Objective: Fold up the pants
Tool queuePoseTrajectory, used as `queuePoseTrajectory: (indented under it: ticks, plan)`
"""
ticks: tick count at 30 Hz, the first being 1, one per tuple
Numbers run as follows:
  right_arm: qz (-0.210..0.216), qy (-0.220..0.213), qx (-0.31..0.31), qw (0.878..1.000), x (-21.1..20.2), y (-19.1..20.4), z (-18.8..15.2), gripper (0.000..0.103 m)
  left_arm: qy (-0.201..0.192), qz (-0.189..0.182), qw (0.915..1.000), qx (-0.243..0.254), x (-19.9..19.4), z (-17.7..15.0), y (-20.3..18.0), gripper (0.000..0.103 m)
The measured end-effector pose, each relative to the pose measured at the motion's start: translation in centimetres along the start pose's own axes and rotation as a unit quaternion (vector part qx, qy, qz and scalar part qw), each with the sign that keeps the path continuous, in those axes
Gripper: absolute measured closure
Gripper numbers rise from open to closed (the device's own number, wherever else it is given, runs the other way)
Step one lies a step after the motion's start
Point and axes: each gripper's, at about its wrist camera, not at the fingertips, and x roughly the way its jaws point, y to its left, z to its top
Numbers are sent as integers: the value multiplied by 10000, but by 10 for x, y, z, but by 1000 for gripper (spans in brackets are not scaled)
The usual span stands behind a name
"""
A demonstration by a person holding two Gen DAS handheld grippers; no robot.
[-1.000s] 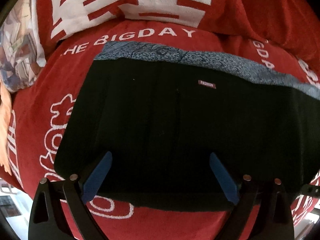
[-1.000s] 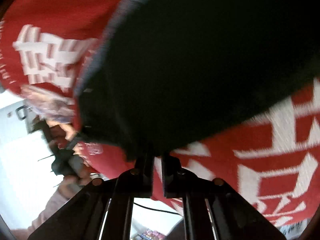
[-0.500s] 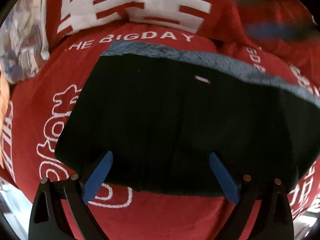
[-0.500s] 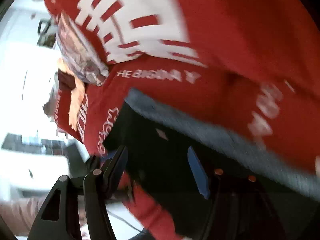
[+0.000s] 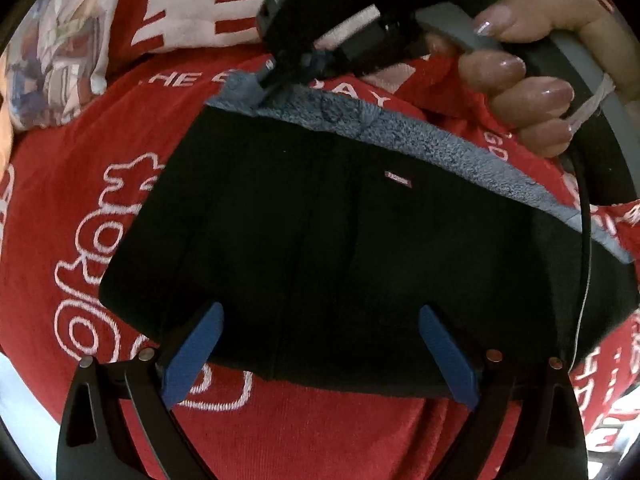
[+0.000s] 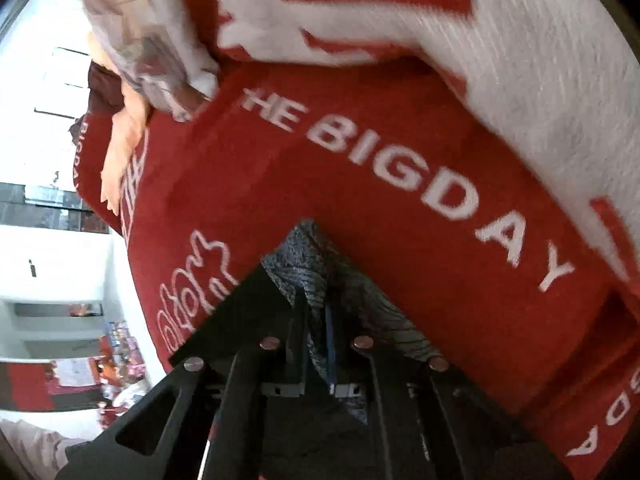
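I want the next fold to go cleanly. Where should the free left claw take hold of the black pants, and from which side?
Probably the near folded edge of the black pants, coming from above: the open left claw already straddles it, and the right claw is shut on the far fleece-lined corner.

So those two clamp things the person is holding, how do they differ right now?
The left gripper stands wide open above the black pants, gripping nothing. The right gripper is shut on the pants' grey fleecy edge at a far corner. Both have blue pads on black fingers and point down at the red blanket.
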Motion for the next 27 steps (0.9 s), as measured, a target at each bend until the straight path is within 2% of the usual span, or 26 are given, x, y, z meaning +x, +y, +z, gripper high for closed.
queuePoseTrajectory:
  ticks: [2,4,5,7,10,13,16,17,18,20,21,22,25,27]
  plan:
    - [-25,-45,30,10000,4,2,6,96,37,-53,9999,81,-2,-2,3,6]
    - [-96,-9,428,9990,20,-11,7,94,108,74,9995,287,-7,-1,1,6]
    - [-12,-177,647,9977,19,-16,6,91,138,90,9994,308,-11,1,2,6]
    - [-100,-434,838,9955,6,-20,-3,78,94,61,9996,254,-18,8,5,6]
    - [-477,-709,911,9922,-33,-23,-30,74,-115,86,9997,211,-26,32,5,6]
    - [-894,-1029,1398,9808,-81,-46,-91,74,-134,164,9994,264,-11,62,-3,6]
    - [-1220,-1108,2127,9631,-113,-84,-165,74,-154,665,9970,374,20,76,-8,6]
    - [-1374,-1042,2425,9547,-119,-100,-198,74,-32,948,9949,355,35,77,-3,5]
    - [-1533,-973,2633,9475,-123,-113,-221,74,43,937,9953,223,42,78,3,1]
    - [-1867,-831,3198,9252,-132,-143,-280,74,21,877,9961,-28,40,79,12,0]
    - [-1885,-877,3452,9152,-138,-153,-307,75,104,1011,9948,-2,37,80,14,0]
    - [-1546,-1277,3718,9064,-152,-162,-342,75,146,1042,9945,30,35,79,15,0]
    - [-1634,-1485,4247,8780,-176,-167,-399,70,224,1242,9916,280,18,69,3,0]
    - [-1454,-1776,4514,8623,-190,-168,-433,67,221,1249,9904,557,5,60,-18,0]
